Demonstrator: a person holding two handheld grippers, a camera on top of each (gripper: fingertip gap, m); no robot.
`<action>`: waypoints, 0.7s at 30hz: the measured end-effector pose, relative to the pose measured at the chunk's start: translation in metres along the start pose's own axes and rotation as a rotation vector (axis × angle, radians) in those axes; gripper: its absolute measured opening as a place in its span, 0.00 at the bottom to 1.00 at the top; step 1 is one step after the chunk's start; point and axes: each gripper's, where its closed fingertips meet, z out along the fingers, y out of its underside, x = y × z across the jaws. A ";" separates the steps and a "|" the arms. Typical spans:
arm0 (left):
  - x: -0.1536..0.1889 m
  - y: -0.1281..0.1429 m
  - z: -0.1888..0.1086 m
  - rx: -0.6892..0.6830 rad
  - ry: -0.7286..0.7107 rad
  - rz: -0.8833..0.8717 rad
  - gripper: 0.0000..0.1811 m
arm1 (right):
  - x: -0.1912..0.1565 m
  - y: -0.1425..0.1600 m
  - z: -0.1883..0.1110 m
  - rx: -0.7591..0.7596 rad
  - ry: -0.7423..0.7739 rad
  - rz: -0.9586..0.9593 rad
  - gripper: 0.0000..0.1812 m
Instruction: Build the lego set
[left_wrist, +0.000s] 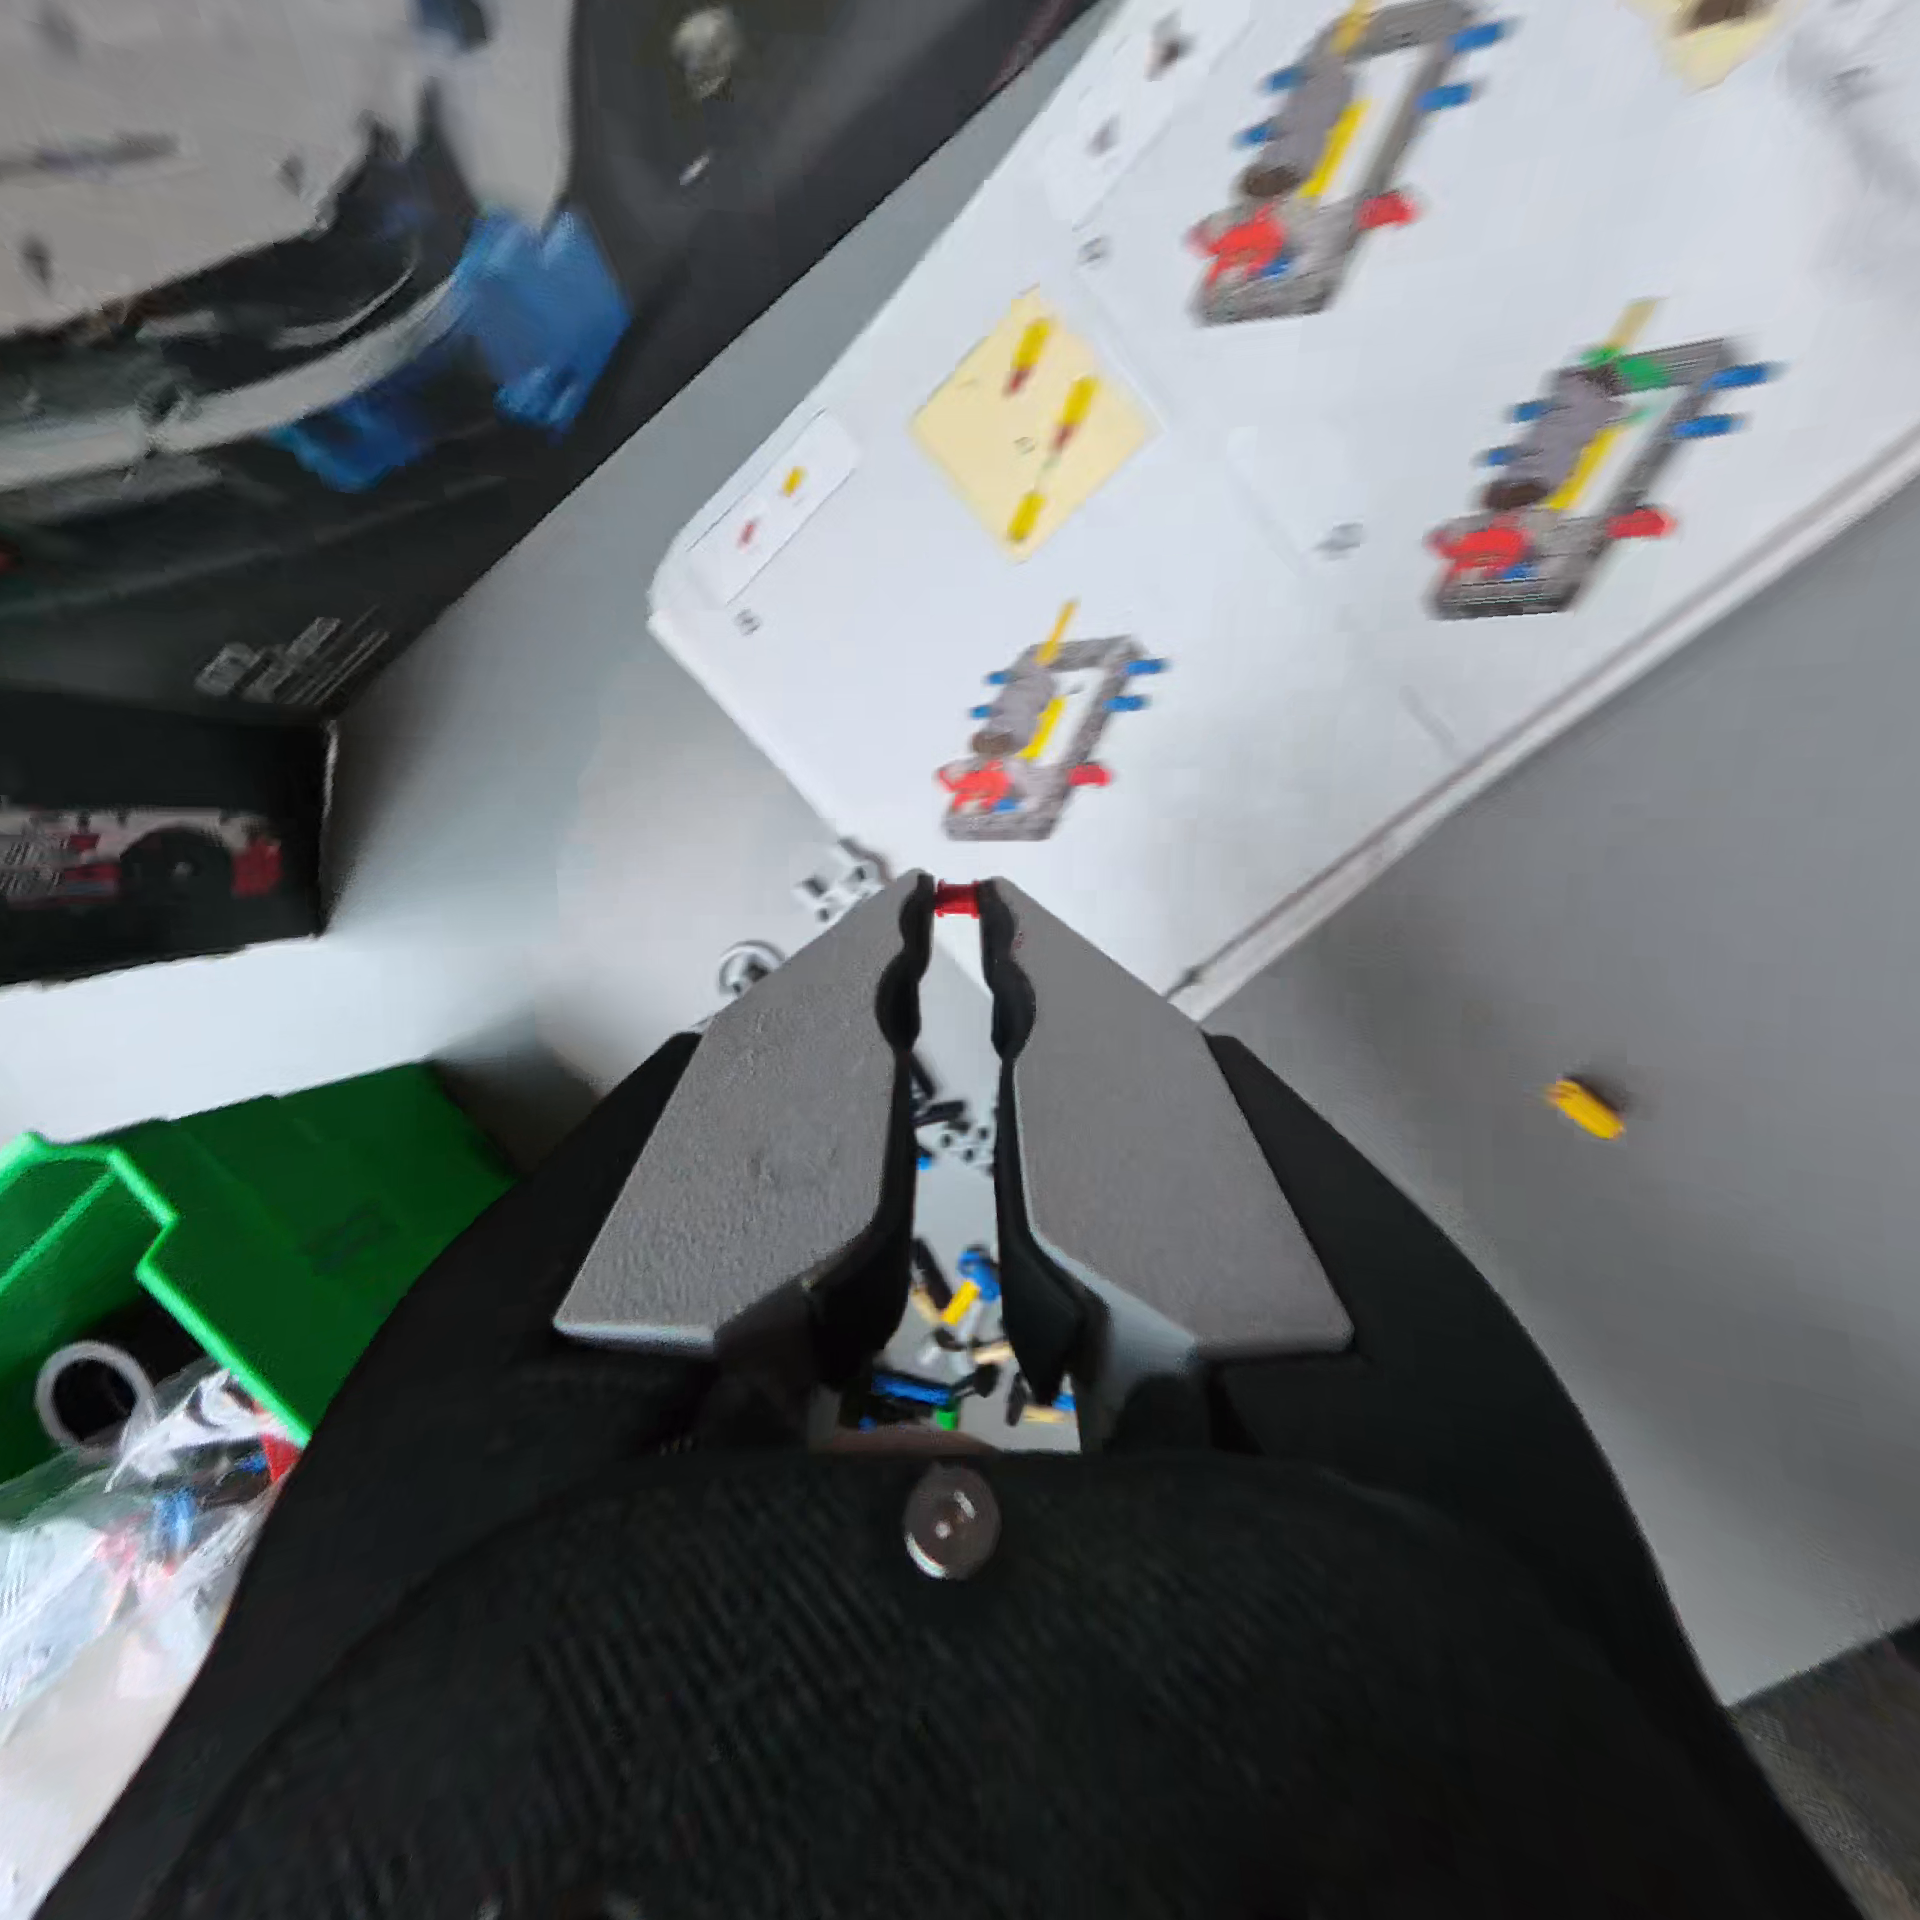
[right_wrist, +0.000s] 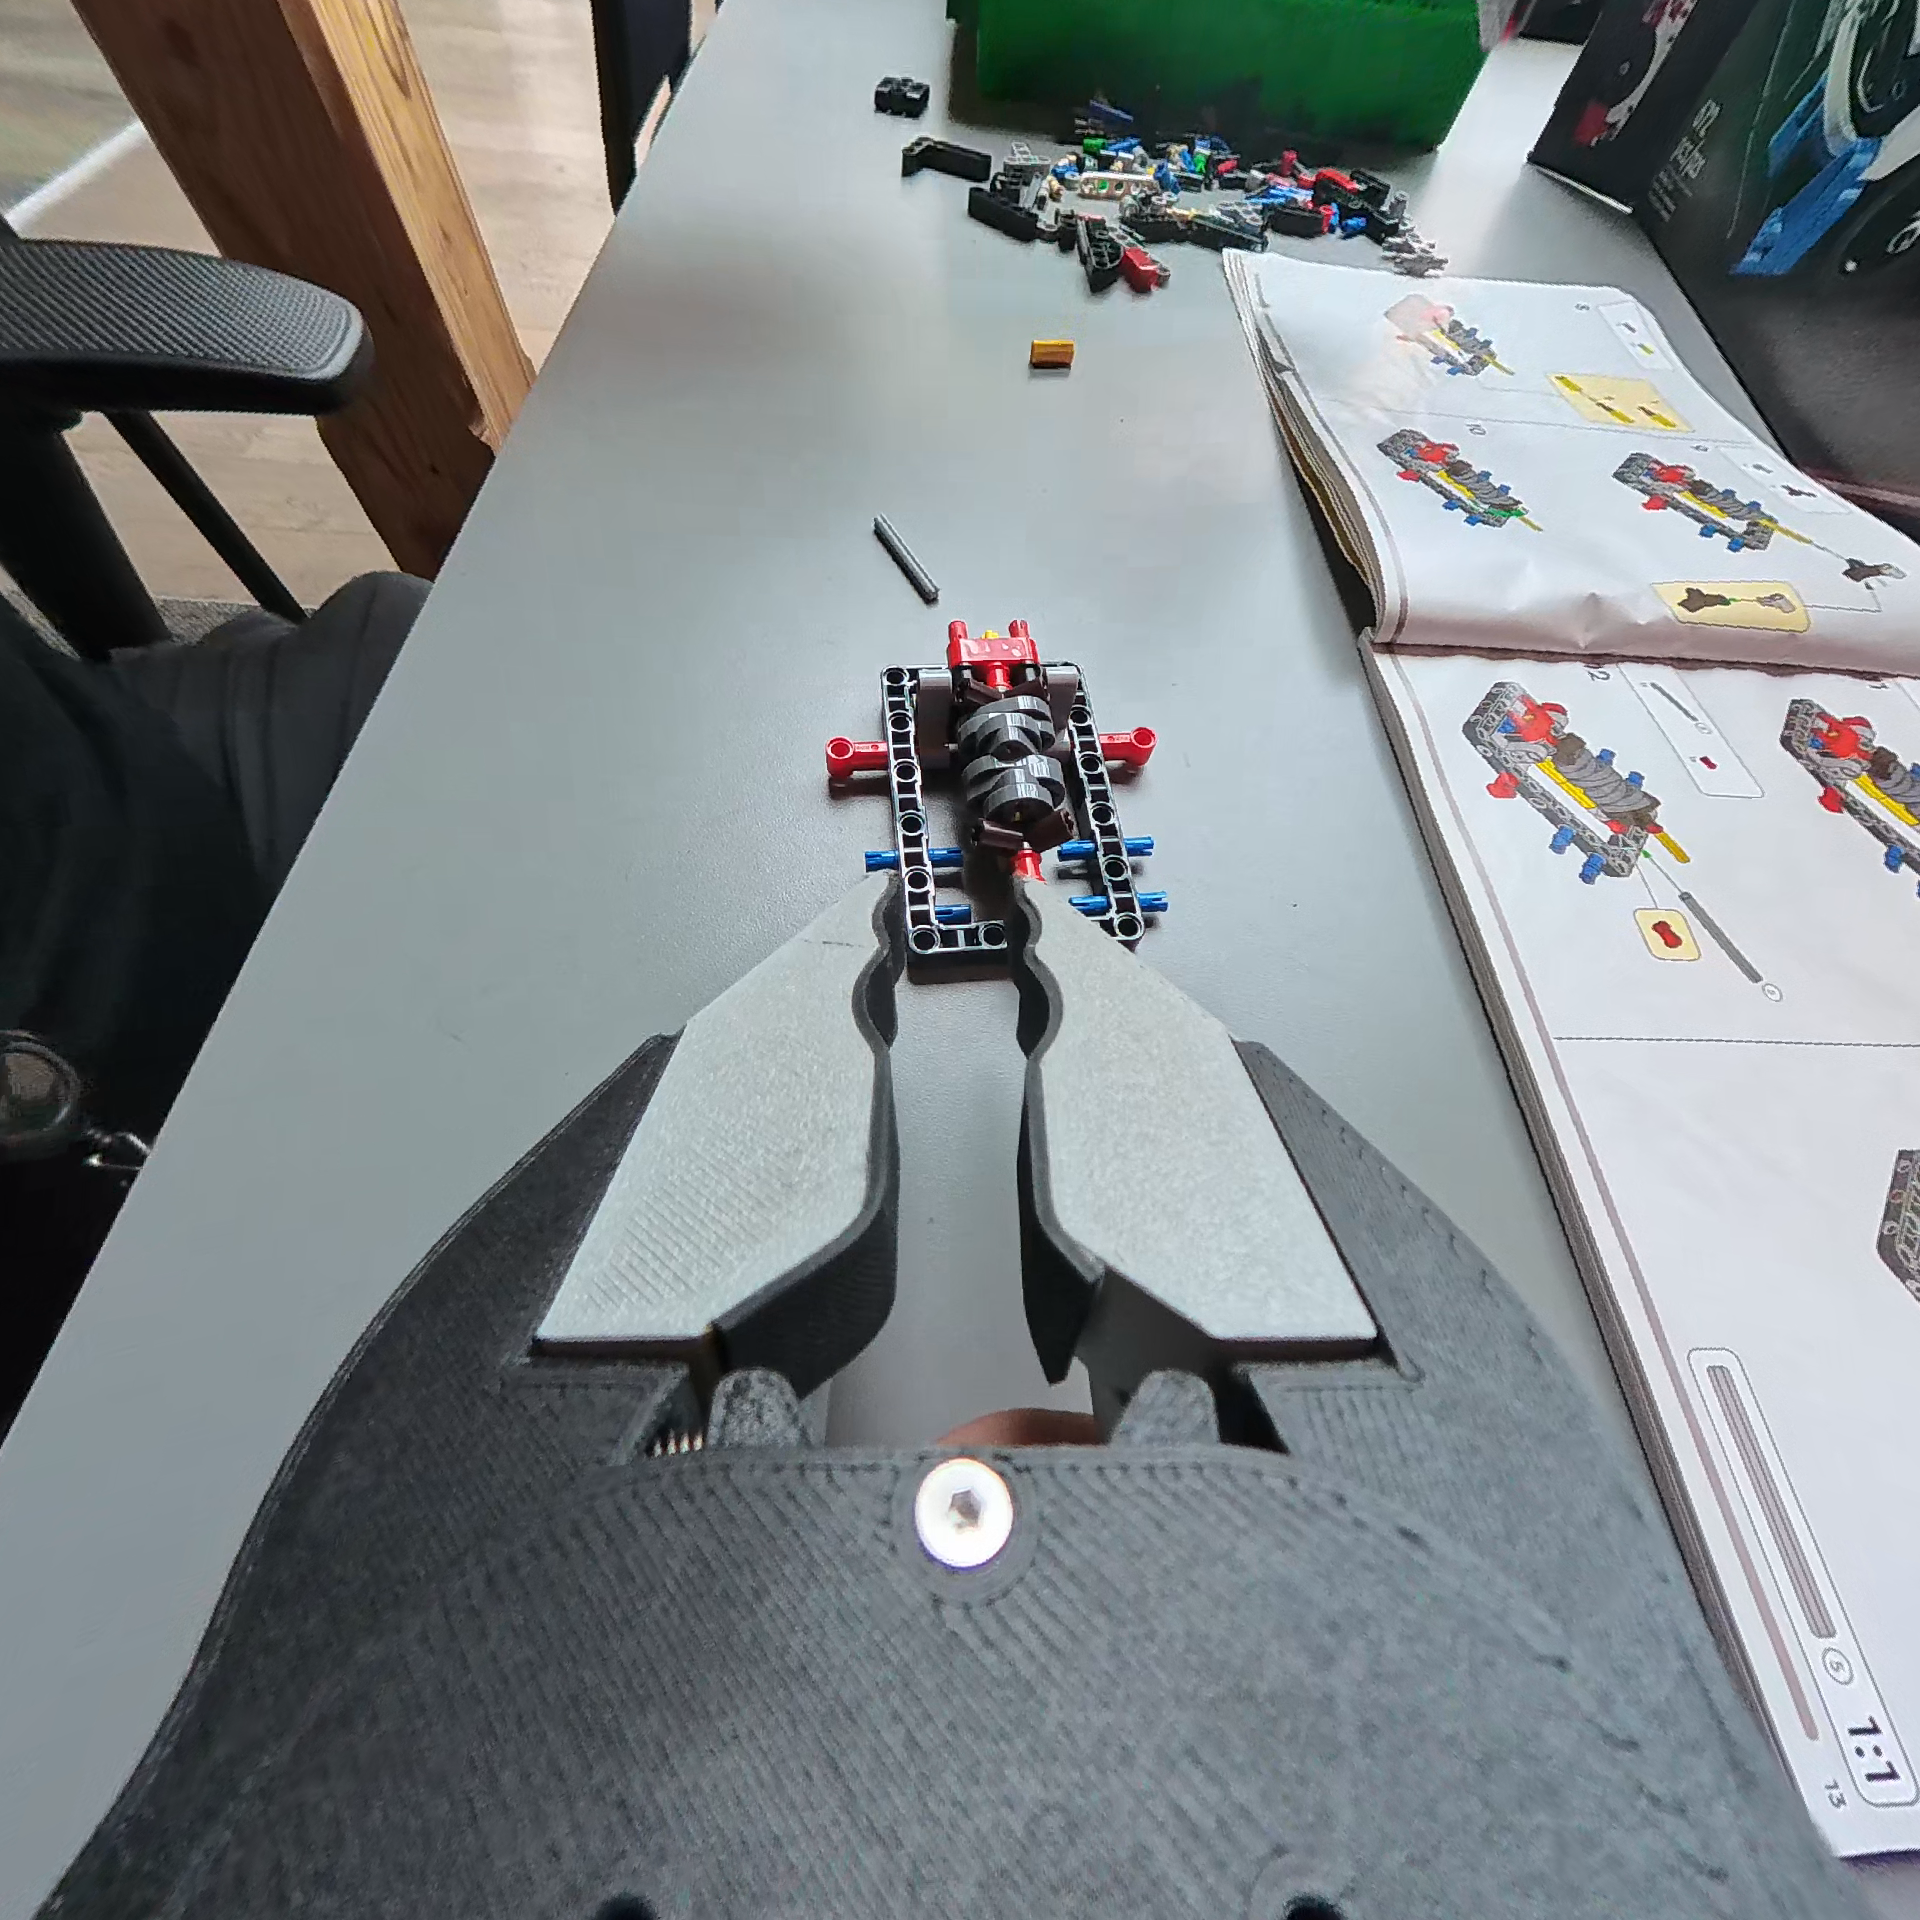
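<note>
Left tool (left_wrist: 956, 900) pinches a red piece (left_wrist: 956, 898) at its tips.

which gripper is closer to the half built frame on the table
Right. The right gripper has its fingertips either side of the frame's near end. The left gripper, pinching a small red piece, is over the instruction booklet, frame out of sight.

An office: grey desk (right_wrist: 675, 436), mesh-armed office chair (right_wrist: 177, 322), wooden post (right_wrist: 312, 208).

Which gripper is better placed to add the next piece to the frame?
Probably the left gripper: its jaws already pinch a small red piece. The right gripper is empty, jaws straddling the frame's near end.
</note>
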 end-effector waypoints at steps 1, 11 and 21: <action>0.023 -0.008 -0.007 0.025 0.019 0.044 0.04 | 0.000 0.000 0.000 -0.002 0.001 -0.002 0.09; 0.281 0.015 0.010 0.077 0.440 0.351 0.04 | 0.002 0.000 0.000 0.002 0.012 0.000 0.08; 0.296 0.035 0.023 0.039 0.484 0.337 0.10 | 0.003 -0.001 -0.001 0.007 0.023 0.006 0.08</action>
